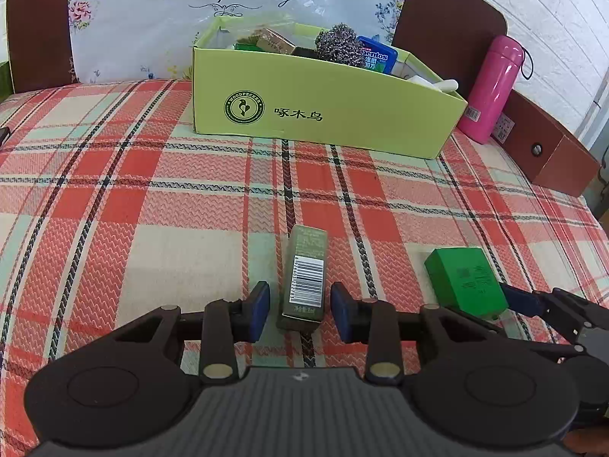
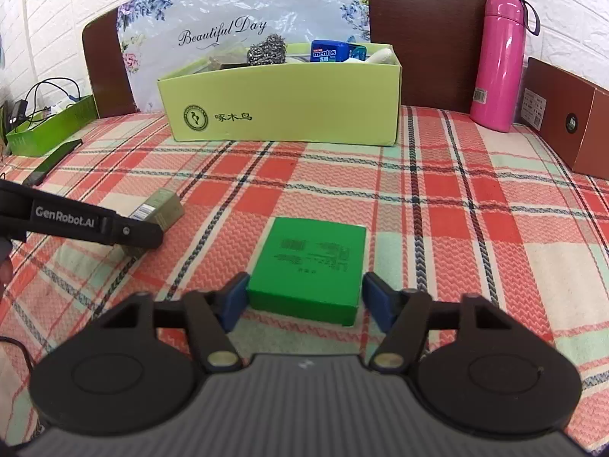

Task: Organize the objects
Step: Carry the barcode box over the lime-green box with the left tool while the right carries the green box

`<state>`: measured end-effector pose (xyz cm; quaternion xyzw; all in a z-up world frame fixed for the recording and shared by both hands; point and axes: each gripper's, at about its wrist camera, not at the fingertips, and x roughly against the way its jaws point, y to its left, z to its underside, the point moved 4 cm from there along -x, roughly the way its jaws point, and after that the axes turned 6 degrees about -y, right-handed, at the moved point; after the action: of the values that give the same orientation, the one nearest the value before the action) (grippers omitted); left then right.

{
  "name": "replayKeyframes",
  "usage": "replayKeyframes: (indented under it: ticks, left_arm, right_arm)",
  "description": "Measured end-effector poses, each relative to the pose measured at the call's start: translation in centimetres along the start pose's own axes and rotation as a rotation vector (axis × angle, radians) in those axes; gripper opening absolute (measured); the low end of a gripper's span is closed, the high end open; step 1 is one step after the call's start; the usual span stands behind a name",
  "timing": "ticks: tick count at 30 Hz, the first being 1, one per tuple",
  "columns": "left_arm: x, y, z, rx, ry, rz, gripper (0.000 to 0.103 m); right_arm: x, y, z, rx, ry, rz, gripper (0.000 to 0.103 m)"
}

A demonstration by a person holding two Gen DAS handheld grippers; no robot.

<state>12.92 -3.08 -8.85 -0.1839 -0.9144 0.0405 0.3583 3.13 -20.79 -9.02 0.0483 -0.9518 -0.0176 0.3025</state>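
A slim olive box (image 1: 304, 274) with a barcode lies lengthwise on the plaid cloth. My left gripper (image 1: 300, 312) is open and straddles its near end, with a gap at each blue pad. A flat green box (image 2: 308, 262) lies on the cloth to the right. My right gripper (image 2: 304, 299) is shut on it, its pads against the box's two near sides. The right wrist view shows the olive box (image 2: 161, 209) at the left, partly behind the left gripper's black finger (image 2: 95, 224). At the back stands a yellow-green cardboard box (image 1: 323, 114) holding a steel scourer (image 1: 338, 45), a mints tin and other small items.
A pink bottle (image 2: 498, 64) stands at the back right beside a brown carton (image 2: 571, 122). A dark phone (image 2: 53, 162) and a green tray (image 2: 49, 125) with cables sit at the far left. A brown headboard and a floral plastic sheet rise behind the cardboard box.
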Motion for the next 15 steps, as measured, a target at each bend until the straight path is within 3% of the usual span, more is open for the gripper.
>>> replayKeyframes:
  ticks: [2, 3, 4, 10, 15]
  left_arm:
    - [0.1, 0.1, 0.0, 0.002, -0.003, 0.000, 0.035]
    - [0.1, 0.1, -0.1, -0.001, -0.005, -0.002, 0.026]
    - [0.1, 0.1, -0.1, 0.001, -0.007, 0.001, 0.024]
    - [1.0, -0.2, -1.5, 0.009, -0.039, 0.046, 0.023]
    - [2.3, -1.0, -5.2, -0.004, -0.118, 0.094, 0.023]
  right_arm:
    - [0.0, 0.2, 0.0, 0.009, 0.001, -0.005, 0.063]
    - [0.0, 0.3, 0.0, 0.011, 0.002, -0.013, 0.063]
    - [-0.1, 0.4, -0.1, 0.012, 0.004, -0.025, 0.063]
    - [0.1, 1.1, -1.8, -0.019, -0.021, -0.124, 0.062]
    - [0.5, 0.8, -5.6, -0.011, -0.106, -0.153, 0.062]
